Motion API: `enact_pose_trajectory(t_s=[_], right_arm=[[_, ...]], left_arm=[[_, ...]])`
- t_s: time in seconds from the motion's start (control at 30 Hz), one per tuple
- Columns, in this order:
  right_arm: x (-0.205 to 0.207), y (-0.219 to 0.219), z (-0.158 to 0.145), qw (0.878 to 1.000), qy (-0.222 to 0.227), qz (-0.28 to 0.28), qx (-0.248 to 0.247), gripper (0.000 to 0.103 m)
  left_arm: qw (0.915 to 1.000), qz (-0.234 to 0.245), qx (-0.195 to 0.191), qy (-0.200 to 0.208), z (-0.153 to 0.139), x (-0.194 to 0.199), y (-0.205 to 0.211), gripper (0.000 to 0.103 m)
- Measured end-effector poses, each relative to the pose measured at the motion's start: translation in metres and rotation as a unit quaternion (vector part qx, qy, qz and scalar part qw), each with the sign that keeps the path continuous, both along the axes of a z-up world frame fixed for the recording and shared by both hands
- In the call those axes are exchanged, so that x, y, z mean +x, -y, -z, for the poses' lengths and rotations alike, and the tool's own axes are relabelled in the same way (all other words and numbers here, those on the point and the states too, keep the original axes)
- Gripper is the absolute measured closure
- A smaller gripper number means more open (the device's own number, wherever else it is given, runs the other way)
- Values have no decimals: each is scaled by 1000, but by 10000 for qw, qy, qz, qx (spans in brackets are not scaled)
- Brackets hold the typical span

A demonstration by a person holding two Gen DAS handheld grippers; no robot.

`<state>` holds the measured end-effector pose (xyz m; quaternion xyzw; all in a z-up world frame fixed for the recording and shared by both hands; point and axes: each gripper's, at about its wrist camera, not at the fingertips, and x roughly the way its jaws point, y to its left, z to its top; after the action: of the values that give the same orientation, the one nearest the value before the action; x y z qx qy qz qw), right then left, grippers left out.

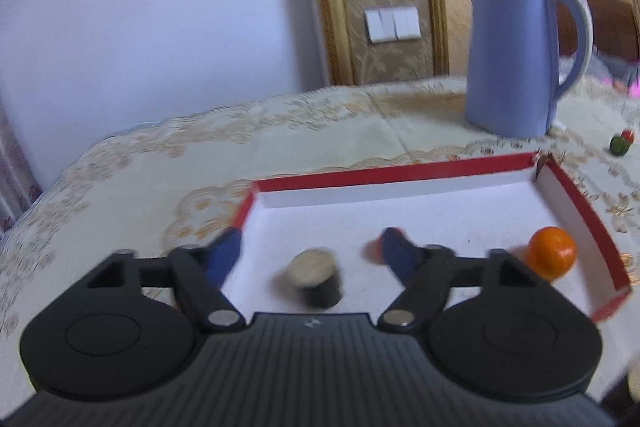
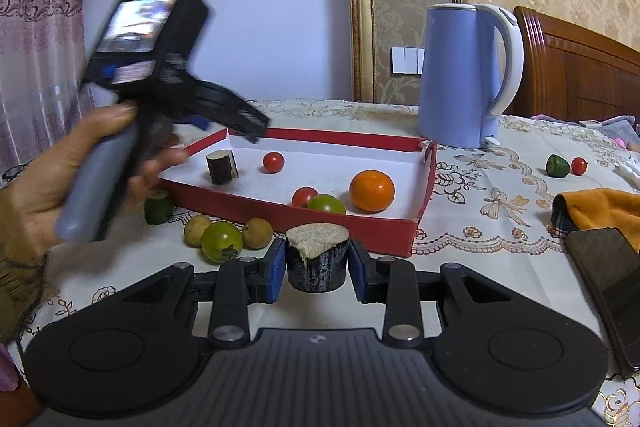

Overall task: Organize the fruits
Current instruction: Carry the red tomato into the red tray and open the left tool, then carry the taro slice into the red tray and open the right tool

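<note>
The left tongs (image 1: 310, 247) are spread wide over a dark stump piece (image 1: 316, 281) in the red box (image 1: 580, 203), while the right tongs (image 2: 318, 269) pinch another dark piece (image 2: 317, 259) to put in too.

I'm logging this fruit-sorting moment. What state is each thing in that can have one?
Left gripper: open, above the tray, holding nothing.
Right gripper: shut on a dark cane piece.
Small cane piece: upright in the tray, released.
Red tray: open-topped, partly filled.
Orange: resting in the tray.
Kettle: upright, lid closed.
Green tomato: on the cloth, outside the tray.
</note>
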<state>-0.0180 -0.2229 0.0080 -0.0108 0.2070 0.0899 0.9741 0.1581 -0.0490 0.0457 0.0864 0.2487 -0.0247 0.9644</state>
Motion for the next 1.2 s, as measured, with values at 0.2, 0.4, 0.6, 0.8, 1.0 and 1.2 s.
enact_pose_trajectory(t_s=[0.2,0.4,0.6,0.8,1.0,1.2], right_arm=[[4,-6,-1,10000,37,-10,-68,70],[17,-8,-9,9998,101,39,-159,70],[49,0,-19,9999,53,115,-46,70],[97,6,-24,9992,-76,394,-41,70],[150,13,-22,9975,-356,600,82,70],[176,5,-15,9951,-609,708,-311,70]], left_arm=[[9981,-464,-408,66,12,-53,-55,13],[9973,-692,-232,35,40,-81,-79,13],[9983,-557,-122,149,48,-92,-76,13],[9986,-470,-194,137,50,-92,-77,13],[9978,-482,-459,33,51,-89,-85,13],[9975,-425,-562,12,51,-89,-87,12]])
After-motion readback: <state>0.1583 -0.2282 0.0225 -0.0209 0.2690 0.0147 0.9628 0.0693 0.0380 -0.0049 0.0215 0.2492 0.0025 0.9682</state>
